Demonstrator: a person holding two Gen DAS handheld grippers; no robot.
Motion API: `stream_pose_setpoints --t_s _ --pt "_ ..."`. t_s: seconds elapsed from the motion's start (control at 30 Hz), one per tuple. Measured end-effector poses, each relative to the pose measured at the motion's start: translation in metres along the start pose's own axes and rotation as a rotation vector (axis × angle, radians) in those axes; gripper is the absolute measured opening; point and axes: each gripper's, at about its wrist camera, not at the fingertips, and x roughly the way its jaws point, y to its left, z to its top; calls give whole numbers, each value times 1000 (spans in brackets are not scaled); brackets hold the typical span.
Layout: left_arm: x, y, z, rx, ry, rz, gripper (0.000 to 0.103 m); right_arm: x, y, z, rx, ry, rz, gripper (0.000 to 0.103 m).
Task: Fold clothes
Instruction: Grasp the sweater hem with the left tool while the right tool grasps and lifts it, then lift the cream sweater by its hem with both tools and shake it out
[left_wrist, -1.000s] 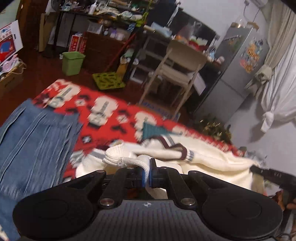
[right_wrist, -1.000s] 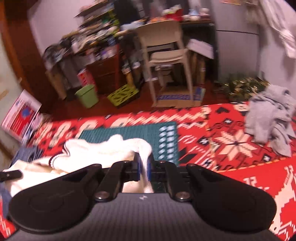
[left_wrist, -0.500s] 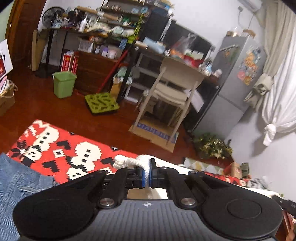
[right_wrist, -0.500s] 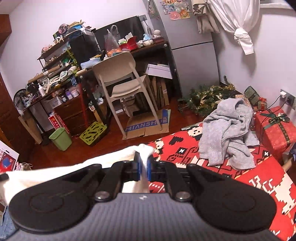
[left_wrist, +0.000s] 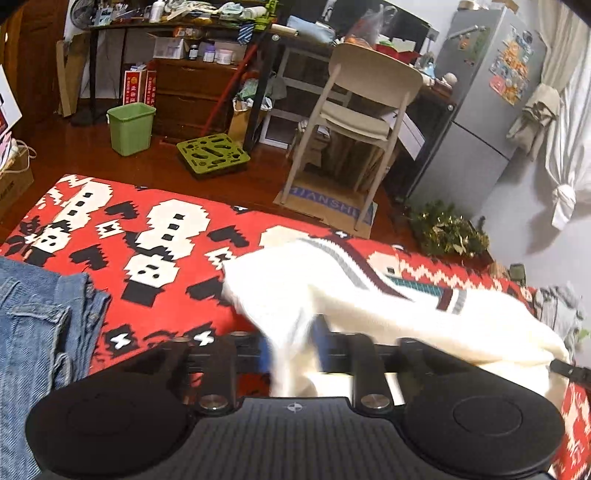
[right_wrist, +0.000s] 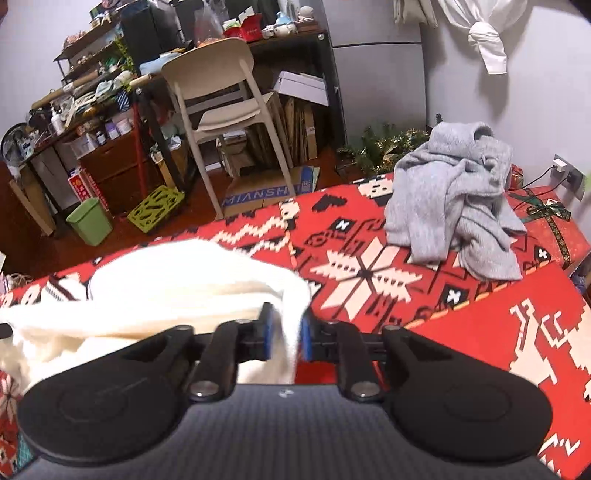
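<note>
Both wrist views look steeply down, close over the shared red blanket (left_wrist: 177, 236) and chair (right_wrist: 221, 92).

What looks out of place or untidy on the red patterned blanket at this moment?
The grey sweater lies crumpled in a heap at the blanket's far corner, unfolded. The white sweater is only draped and bunched between both grippers, not yet flat.
</note>
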Motion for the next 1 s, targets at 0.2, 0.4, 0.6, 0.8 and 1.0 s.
stream_pose_setpoints --t_s 0.2,0.4,0.6,0.8,1.0 --pt "-26 4 -28 -3 6 -9 49 -34 3 -12 -47 -15 13 48" --pt "-53 -3 -68 -65 42 -99 49 -81 10 -41 -75 -8 62 54" --pt "-68 -30 -110 -32 54 -77 46 -117 24 -85 -95 -14 70 54" --pt "-67 -49 -138 -97 100 -113 46 -130 29 -119 -49 10 78 54" --pt "-63 -73 -152 -109 127 -140 46 -143 19 -132 90 19 143 53"
